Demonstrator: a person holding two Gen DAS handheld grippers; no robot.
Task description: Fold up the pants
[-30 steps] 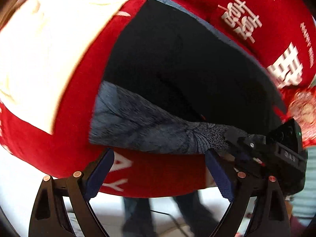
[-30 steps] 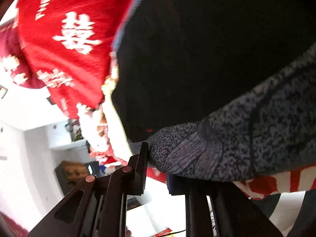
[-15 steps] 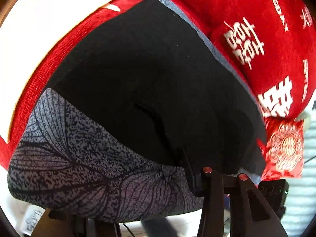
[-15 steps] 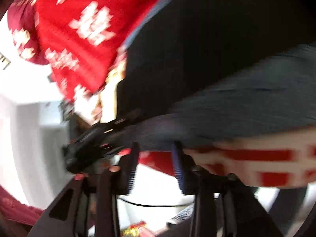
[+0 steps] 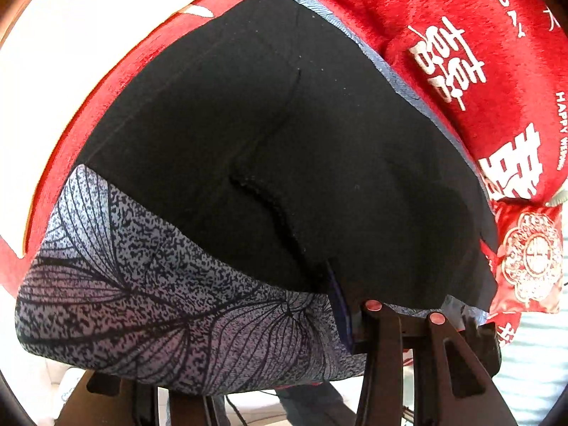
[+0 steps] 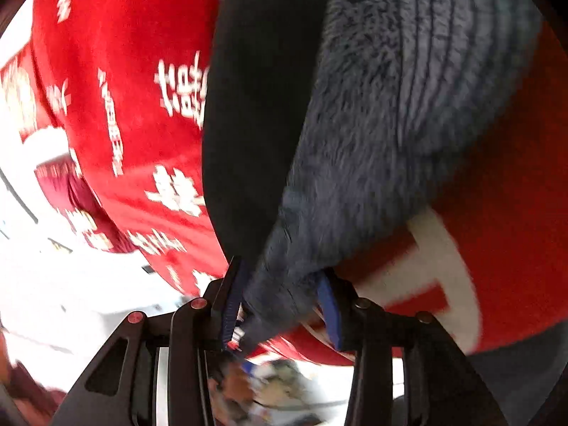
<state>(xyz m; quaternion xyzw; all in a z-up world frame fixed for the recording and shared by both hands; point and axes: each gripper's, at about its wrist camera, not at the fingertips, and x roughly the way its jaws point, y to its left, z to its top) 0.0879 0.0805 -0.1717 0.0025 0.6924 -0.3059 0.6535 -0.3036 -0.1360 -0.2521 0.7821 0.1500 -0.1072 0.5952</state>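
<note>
The pants (image 5: 284,149) are black with a grey leaf-print waistband (image 5: 142,305). They lie on a red blanket (image 5: 461,28) with white characters. My left gripper (image 5: 255,365) is shut on the waistband, which drapes over and hides the left finger. In the right wrist view the pants (image 6: 255,106) run upward and the grey waistband (image 6: 372,135) tapers down between my fingers. My right gripper (image 6: 280,305) has the band's corner between its blue pads (image 6: 328,305), with a gap around the cloth.
A red embroidered pouch (image 5: 529,255) lies at the blanket's right edge. A white patch (image 5: 88,35) of the blanket shows upper left. Beyond the blanket edge is pale floor (image 6: 71,284) with blurred clutter.
My left gripper has closed on the waistband and come in close under it. My right gripper let go, swung round, and now has the band's corner between its pads again.
</note>
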